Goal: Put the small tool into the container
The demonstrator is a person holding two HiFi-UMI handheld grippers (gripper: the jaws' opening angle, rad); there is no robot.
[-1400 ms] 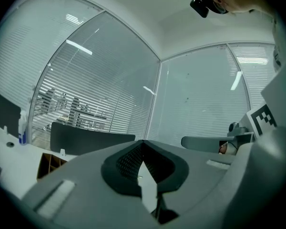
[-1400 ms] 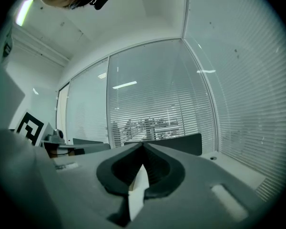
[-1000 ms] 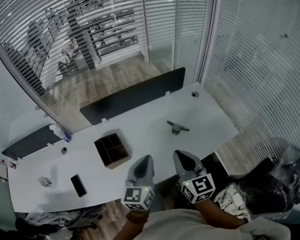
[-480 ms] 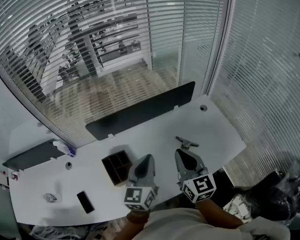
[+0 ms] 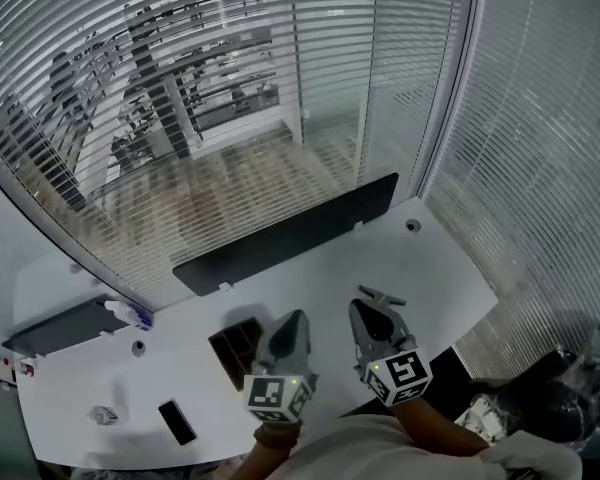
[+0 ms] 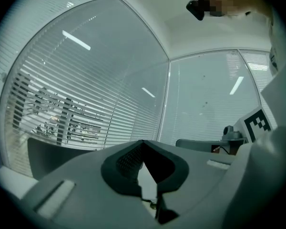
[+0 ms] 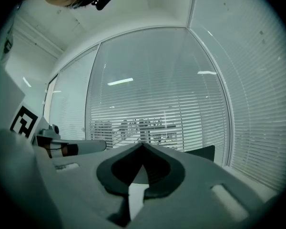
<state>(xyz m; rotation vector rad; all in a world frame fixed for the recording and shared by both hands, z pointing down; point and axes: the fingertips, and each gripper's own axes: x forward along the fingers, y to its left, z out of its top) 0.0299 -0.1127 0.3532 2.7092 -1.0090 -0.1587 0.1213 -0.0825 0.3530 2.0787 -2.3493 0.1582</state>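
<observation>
1. I hold my left gripper (image 5: 295, 317) and my right gripper (image 5: 361, 306) side by side above the near edge of the white worktop (image 5: 310, 278). Both point level toward the glass wall ahead.
2. In the left gripper view, my left fingers (image 6: 121, 163) have dark pads and meet at their tips. Nothing is held between them.
3. In the right gripper view, my right fingers (image 7: 164, 168) are likewise pressed together tip to tip and hold nothing.
4. The small dark grey metal tool (image 5: 380, 296) lies flat on the worktop. In the head view it sits just past the tip of my right gripper and a little to its right. It is outside the container, and neither gripper holds it.
5. The dark brown open container with divided compartments (image 5: 235, 341) stands on the worktop just left of my left gripper, which covers its right side. The tool is well apart from it, on the other side of both grippers.
6. Further left, near the front edge, a flat black phone (image 5: 177, 421) lies face up, with a small crumpled grey thing (image 5: 104, 415) beyond it.
7. Toward the back left stands a white bottle with a blue cap (image 5: 128, 313).
8. A long black divider panel (image 5: 285, 233) stands upright along the far edge of the worktop.
9. Behind it rises the glass wall with white slatted blinds (image 5: 230, 88).
</observation>
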